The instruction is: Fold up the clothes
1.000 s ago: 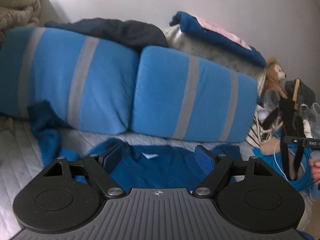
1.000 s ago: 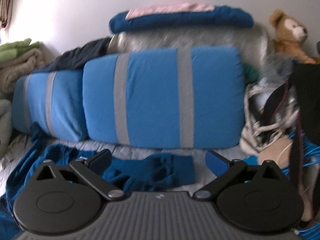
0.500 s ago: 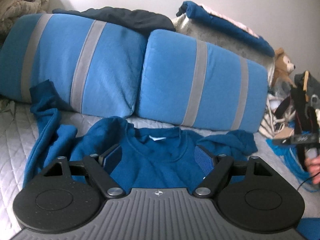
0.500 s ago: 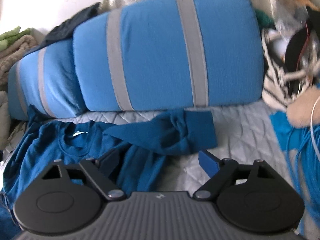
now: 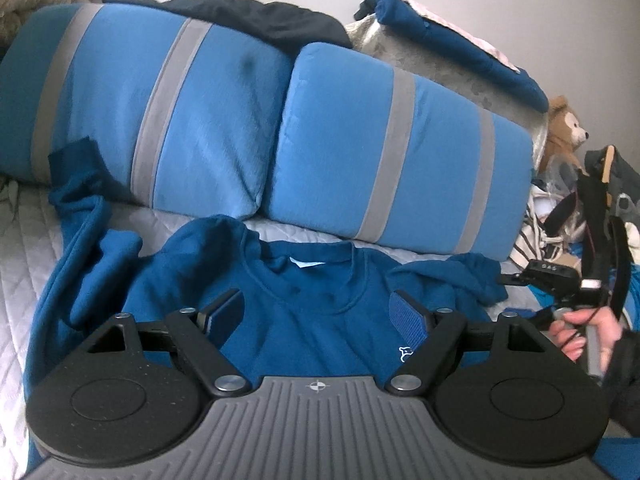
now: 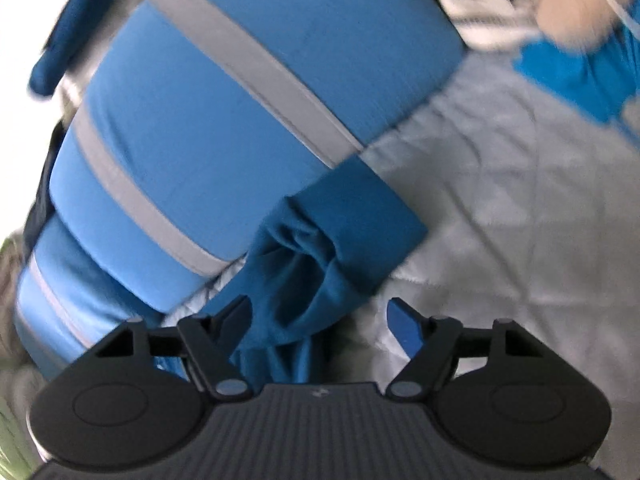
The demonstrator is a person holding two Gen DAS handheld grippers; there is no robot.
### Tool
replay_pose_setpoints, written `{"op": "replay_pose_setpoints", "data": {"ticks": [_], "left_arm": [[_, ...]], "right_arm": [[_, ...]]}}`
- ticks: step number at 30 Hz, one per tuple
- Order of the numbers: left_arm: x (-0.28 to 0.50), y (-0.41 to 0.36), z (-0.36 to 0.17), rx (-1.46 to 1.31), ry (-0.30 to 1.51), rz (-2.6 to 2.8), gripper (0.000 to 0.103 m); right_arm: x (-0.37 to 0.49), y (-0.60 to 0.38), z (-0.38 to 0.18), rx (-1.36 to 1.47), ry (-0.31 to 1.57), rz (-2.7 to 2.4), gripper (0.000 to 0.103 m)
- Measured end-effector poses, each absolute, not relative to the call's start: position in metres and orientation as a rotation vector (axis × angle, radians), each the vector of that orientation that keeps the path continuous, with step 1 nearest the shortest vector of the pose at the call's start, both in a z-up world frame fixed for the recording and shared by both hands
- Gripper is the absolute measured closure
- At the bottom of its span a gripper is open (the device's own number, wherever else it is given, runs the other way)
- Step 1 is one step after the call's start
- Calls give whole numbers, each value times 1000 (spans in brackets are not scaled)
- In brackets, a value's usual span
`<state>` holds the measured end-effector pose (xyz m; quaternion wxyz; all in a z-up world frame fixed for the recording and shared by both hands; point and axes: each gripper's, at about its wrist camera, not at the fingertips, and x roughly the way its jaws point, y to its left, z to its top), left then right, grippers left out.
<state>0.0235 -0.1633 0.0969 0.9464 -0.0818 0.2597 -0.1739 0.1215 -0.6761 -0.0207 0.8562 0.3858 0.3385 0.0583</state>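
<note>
A dark blue sweatshirt (image 5: 304, 312) lies front-up on the grey quilted bed, collar toward the pillows, with a white neck label. Its left sleeve (image 5: 76, 240) runs up against a pillow; its right sleeve (image 5: 452, 280) is bunched. My left gripper (image 5: 318, 312) is open and empty, just above the chest below the collar. In the right wrist view, tilted and blurred, my right gripper (image 6: 322, 316) is open over the bunched right sleeve (image 6: 320, 256), whose cuff rests by a pillow. The right gripper also shows in the left wrist view (image 5: 560, 280), held in a hand.
Two blue pillows with grey stripes (image 5: 208, 120) (image 5: 400, 152) line the back of the bed (image 5: 24, 248). Folded clothes (image 5: 452, 40) and a dark garment (image 5: 256, 20) lie on top of them. A teddy bear (image 5: 564, 132) and a clutter of bags and cables (image 5: 576, 216) fill the right side.
Both grippers moved forward and down toward the sweatshirt. The right gripper rolled sideways and closed in on the bunched sleeve. Both stayed open.
</note>
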Motion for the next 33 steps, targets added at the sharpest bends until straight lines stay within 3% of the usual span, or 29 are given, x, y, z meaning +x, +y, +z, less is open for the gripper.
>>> {"op": "replay_pose_setpoints", "data": {"ticks": [4, 7, 9, 22, 33], "left_arm": [[28, -159, 93, -202, 554, -342, 23], [31, -157, 92, -217, 564, -339, 23], [32, -157, 91, -221, 570, -338, 23], [36, -152, 86, -271, 599, -351, 23], [37, -151, 87, -278, 607, -350, 23]], "right_arm": [[131, -672, -40, 915, 701, 99, 40], [137, -668, -46, 959, 685, 71, 58], [137, -666, -43, 937, 663, 26, 91], [101, -591, 96, 121, 445, 91, 92], [67, -579, 170, -88, 339, 144, 93]]}}
